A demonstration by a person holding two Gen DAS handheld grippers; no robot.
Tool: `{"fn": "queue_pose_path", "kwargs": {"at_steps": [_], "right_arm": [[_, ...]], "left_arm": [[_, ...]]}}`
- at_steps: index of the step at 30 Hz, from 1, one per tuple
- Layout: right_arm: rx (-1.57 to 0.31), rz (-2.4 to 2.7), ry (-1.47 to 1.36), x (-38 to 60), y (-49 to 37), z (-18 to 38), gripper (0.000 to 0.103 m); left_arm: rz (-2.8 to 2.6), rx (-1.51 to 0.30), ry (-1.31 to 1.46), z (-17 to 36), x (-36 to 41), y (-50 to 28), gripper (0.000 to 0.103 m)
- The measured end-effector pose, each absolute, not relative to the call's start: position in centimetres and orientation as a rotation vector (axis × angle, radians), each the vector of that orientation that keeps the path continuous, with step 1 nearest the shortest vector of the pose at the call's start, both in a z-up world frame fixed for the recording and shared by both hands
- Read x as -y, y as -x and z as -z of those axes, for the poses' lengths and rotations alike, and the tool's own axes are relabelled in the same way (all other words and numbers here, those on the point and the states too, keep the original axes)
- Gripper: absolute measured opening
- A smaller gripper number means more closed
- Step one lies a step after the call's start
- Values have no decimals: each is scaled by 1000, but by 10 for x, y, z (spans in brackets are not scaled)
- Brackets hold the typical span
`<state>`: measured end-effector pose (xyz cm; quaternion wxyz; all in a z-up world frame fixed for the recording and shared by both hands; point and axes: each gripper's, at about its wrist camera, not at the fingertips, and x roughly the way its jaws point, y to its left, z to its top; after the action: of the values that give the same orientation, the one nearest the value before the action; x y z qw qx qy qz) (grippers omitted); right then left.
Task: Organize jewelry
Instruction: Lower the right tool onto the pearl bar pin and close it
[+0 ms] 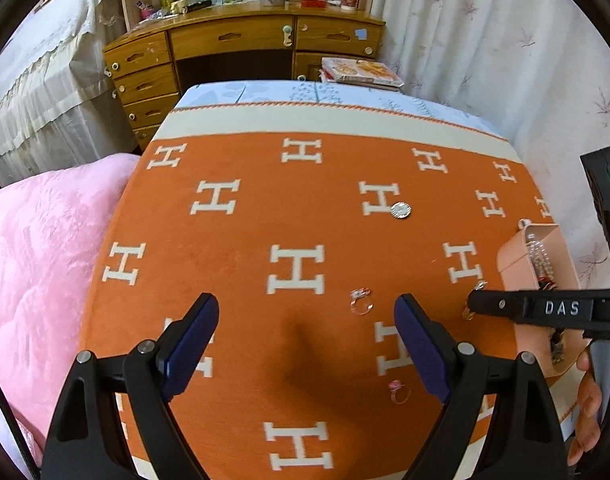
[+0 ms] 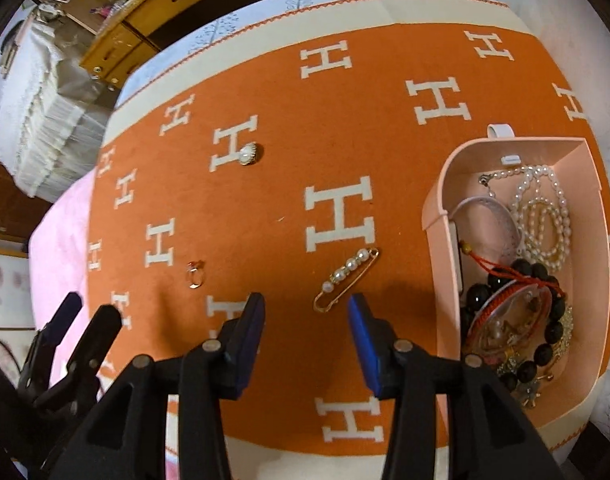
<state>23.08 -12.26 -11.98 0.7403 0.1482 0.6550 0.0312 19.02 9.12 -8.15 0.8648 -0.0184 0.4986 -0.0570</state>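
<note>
Blanket (image 2: 345, 152), one, orange with white H marks, under everything you work on. Pink jewelry box (image 2: 445, 184), one, open at your right, holding two pearl strands (image 2: 545, 216), one black bead bracelet (image 2: 525, 272) and a tangle you cannot count. Loose on the blanket: one pearl pin (image 2: 347, 276), just ahead of your right gripper (image 2: 305, 304), its jaws partly apart, nothing held; one round brooch (image 2: 249, 153); two rings (image 1: 361, 302) (image 1: 399, 391) near your left gripper (image 1: 307, 308), wide open, empty.
</note>
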Motion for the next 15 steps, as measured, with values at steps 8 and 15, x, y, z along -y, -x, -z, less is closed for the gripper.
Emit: {"fn": "queue_pose_path", "kwargs": {"at_steps": [8, 15], "right_arm": [[-1436, 26, -197, 111, -242, 140, 44], [-1360, -53, 78, 76, -239, 141, 22]], "left_arm": [[133, -1063, 67, 95, -108, -191, 88], [156, -1067, 62, 100, -112, -199, 88]]}}
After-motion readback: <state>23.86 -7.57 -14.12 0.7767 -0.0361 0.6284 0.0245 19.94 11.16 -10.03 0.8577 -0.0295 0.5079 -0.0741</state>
